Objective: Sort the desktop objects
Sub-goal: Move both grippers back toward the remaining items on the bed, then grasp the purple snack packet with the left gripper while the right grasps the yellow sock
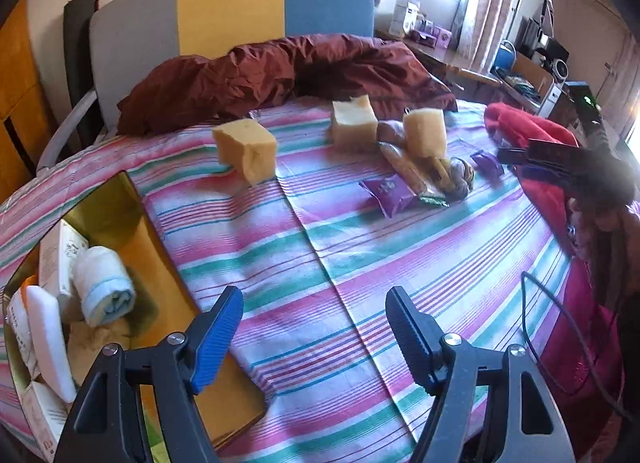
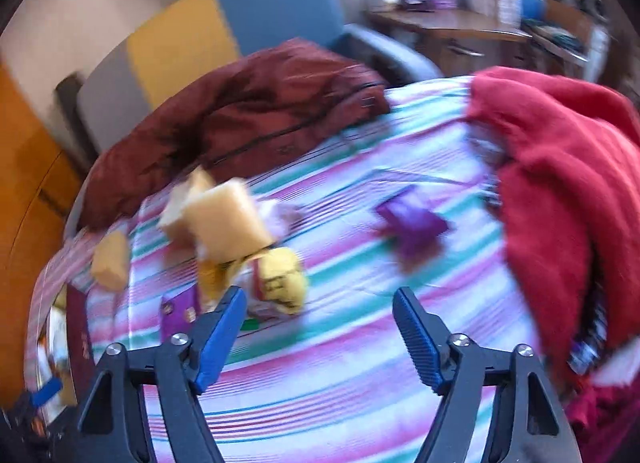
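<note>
A striped sheet covers the whole work surface and fills most of both views. At its far edge, toward 12 o'clock in the left wrist view, lies a crumpled maroon quilt, with a grey, yellow and blue headboard behind it. A red blanket is heaped at 3 o'clock in the right wrist view, which is blurred throughout.

At 8 o'clock in the left view sits a gold tray. It holds a rolled towel, a white pad and some flat packets, their print too small to read.

Three sponge blocks rest on the sheet: a left sponge at 11 o'clock, standing alone, a middle sponge at 12 o'clock, and a right sponge just beside it. Touching the right sponge's near side is a cluster of small wrapped items, including a bread packet and a purple sachet. A second purple sachet lies apart, at 1 o'clock in the right view.

The left gripper hangs over bare sheet just right of the tray, jaws wide apart with nothing between them. The right gripper is also spread and empty, its left finger near the cluster.
</note>
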